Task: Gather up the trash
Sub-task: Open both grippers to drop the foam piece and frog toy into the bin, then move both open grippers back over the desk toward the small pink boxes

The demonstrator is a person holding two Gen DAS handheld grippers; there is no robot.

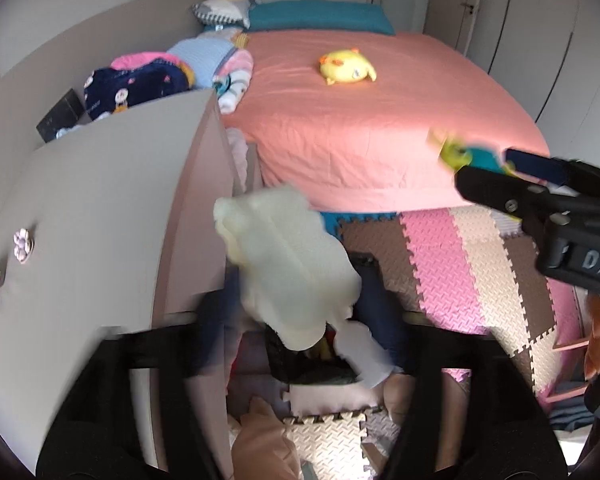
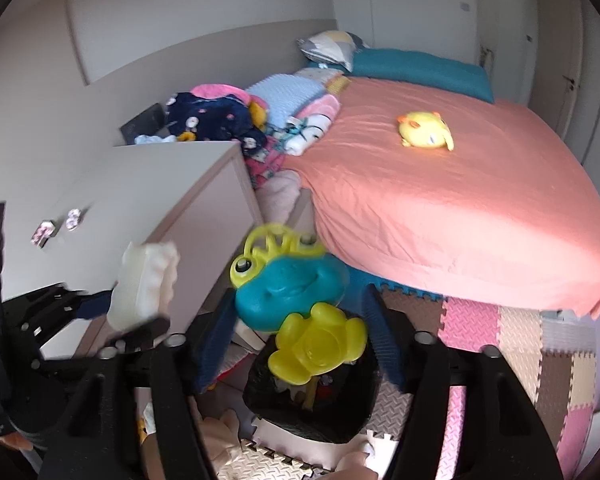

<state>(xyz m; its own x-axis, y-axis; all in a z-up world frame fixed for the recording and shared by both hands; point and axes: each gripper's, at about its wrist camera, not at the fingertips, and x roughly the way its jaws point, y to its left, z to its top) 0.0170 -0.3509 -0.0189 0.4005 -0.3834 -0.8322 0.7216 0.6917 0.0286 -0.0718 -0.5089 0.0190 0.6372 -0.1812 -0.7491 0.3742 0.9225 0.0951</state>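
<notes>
Ok so both grippers are hanging over a black bin bag [image 2: 312,412] sitting on the foam puzzle mat [image 2: 512,344] at the foot of the pink bed [image 2: 460,200]. The left gripper [image 1: 296,304] has its jaws spread wide, and a pale foam-looking chunk [image 1: 288,264] sits in the gap, blurry, not pinched as far as I can tell. Looks like it's dropping toward the bag. Same deal with the right gripper [image 2: 296,328]: jaws spread, and a plastic toy [image 2: 296,296] with a teal frog face and a yellow frog shape is loose between the fingers right above the bag's mouth. My worry is the aim. That bag opening looks floppy and not very wide, and the toy is bulky, so it could clip the rim and bounce onto the mat or fold the bag shut. The foam piece seems light enough to drift sideways toward the beige cabinet [image 1: 112,208] beside it.
</notes>
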